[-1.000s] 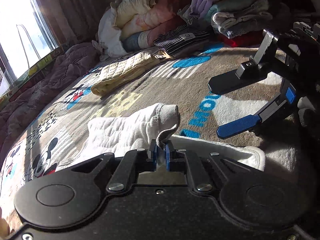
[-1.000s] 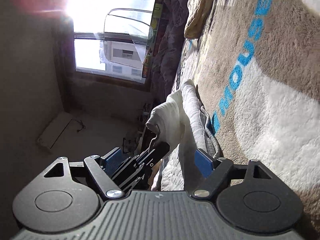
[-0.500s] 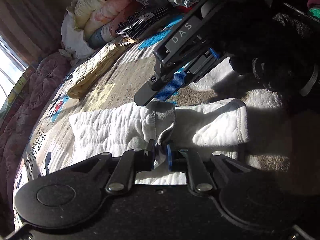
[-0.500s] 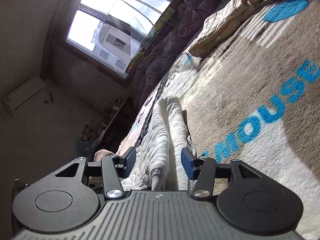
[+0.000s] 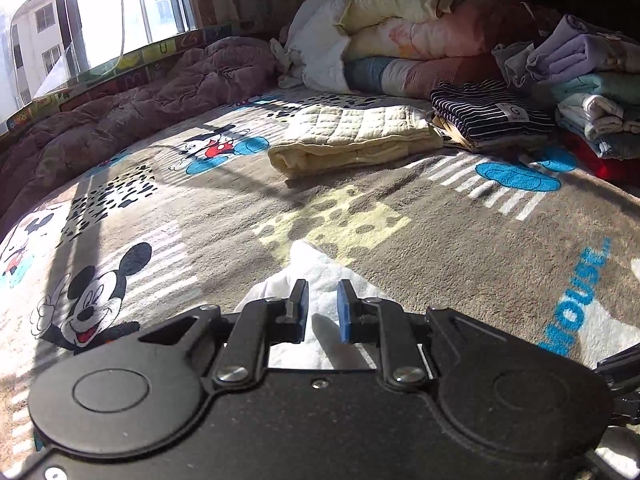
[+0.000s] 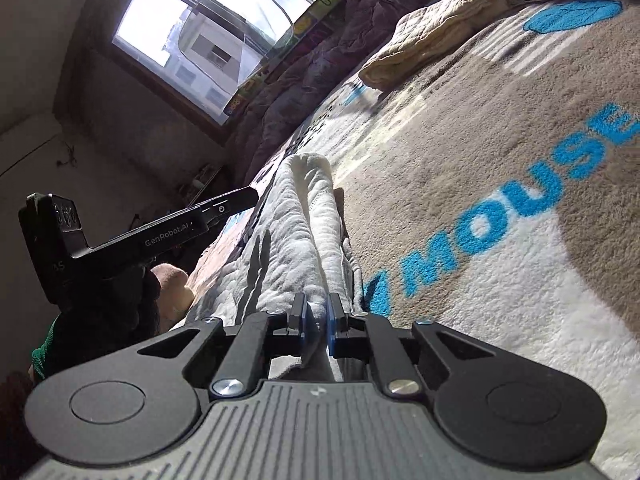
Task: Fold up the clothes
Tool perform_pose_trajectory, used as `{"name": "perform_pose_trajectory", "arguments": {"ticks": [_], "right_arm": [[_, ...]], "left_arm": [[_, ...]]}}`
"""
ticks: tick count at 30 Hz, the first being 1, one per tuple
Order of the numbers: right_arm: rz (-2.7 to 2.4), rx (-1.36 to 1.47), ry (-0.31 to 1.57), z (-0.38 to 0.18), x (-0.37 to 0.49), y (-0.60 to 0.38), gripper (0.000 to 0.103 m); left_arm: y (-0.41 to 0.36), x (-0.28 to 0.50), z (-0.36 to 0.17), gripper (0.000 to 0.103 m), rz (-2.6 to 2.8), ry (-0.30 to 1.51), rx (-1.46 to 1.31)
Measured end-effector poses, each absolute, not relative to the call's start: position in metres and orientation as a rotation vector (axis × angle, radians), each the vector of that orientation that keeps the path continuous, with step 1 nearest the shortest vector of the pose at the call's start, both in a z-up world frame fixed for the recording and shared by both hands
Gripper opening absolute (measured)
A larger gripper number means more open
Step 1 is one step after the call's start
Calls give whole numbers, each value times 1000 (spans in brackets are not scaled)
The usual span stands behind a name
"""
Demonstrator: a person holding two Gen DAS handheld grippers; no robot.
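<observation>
Cartoon blanket; right gripper level, seemingly pinching white garment.

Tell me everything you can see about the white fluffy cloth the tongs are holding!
The white cloth looks soft and quilted, like a towel or baby garment, with a grey-trimmed edge. It lies on the Mickey Mouse blanket, bunched into a long rolled ridge. The right tongs are shut on a fold of it. The left tongs sit open over its pointed end, not pinching it. Sunlight falls across it.
</observation>
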State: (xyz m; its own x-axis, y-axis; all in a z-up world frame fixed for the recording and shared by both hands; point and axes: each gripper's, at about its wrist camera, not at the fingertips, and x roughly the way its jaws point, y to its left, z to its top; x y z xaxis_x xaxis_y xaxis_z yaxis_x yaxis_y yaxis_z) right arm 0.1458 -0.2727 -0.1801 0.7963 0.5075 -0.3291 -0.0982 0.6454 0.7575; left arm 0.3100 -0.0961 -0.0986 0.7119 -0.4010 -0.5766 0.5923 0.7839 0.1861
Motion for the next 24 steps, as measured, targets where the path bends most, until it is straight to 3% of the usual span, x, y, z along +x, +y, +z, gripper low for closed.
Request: {"name": "perform_pose_trajectory", "arguments": {"ticks": [5, 13, 14, 15, 17, 22, 24], "right_arm": [[352, 707, 571, -178, 143, -261, 11], [342, 552, 552, -171, 137, -245, 11], [337, 527, 546, -169, 135, -242, 11], [332, 512, 539, -168, 131, -241, 11], [320, 497, 520, -164, 124, -240, 12], [293, 465, 460, -149, 98, -238, 28], [286, 463, 439, -144, 90, -240, 30]], "left_arm": [[-116, 334, -137, 15, -504, 646, 508], [-121, 339, -135, 18, -417, 687, 477], [-120, 339, -131, 27, -402, 693, 461], [-116, 334, -124, 42, -373, 682, 441], [-104, 322, -112, 52, -347, 659, 387], [-51, 274, -89, 57, -291, 611, 194], [-18, 254, -85, 63, -259, 605, 42]]}}
